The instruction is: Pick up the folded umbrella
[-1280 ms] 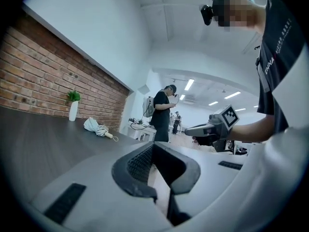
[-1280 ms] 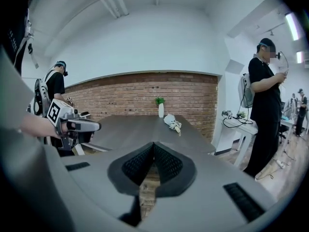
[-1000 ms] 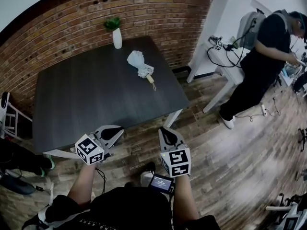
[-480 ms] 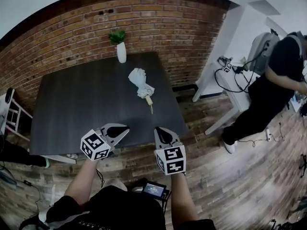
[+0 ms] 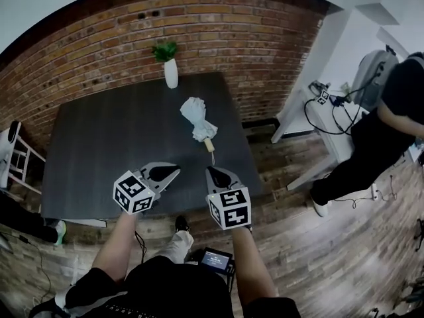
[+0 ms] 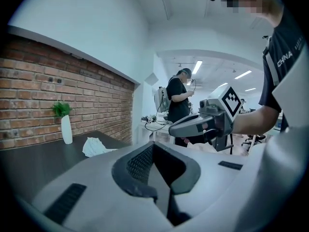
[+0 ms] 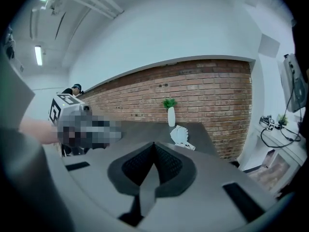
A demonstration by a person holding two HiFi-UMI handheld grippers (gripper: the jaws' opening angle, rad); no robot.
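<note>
The folded umbrella [image 5: 197, 116] is pale white with a tan handle pointing toward me. It lies on the dark table [image 5: 106, 151] at its far right; it also shows in the left gripper view [image 6: 94, 146] and the right gripper view [image 7: 180, 135]. My left gripper [image 5: 173, 170] and right gripper [image 5: 211, 171] hover side by side over the table's near edge, well short of the umbrella. Both are shut with nothing between the jaws [image 6: 153, 146] [image 7: 154, 146].
A white vase with a green plant [image 5: 171, 71] stands at the table's far edge against the brick wall [image 5: 218, 25]. A person in black [image 5: 387, 131] stands at a white desk with cables [image 5: 324, 101] on the right. A chair [image 5: 13, 158] is at the left.
Both grippers have moved forward from above the wood floor to the table's near edge, closer to the umbrella. Their jaws stayed shut.
</note>
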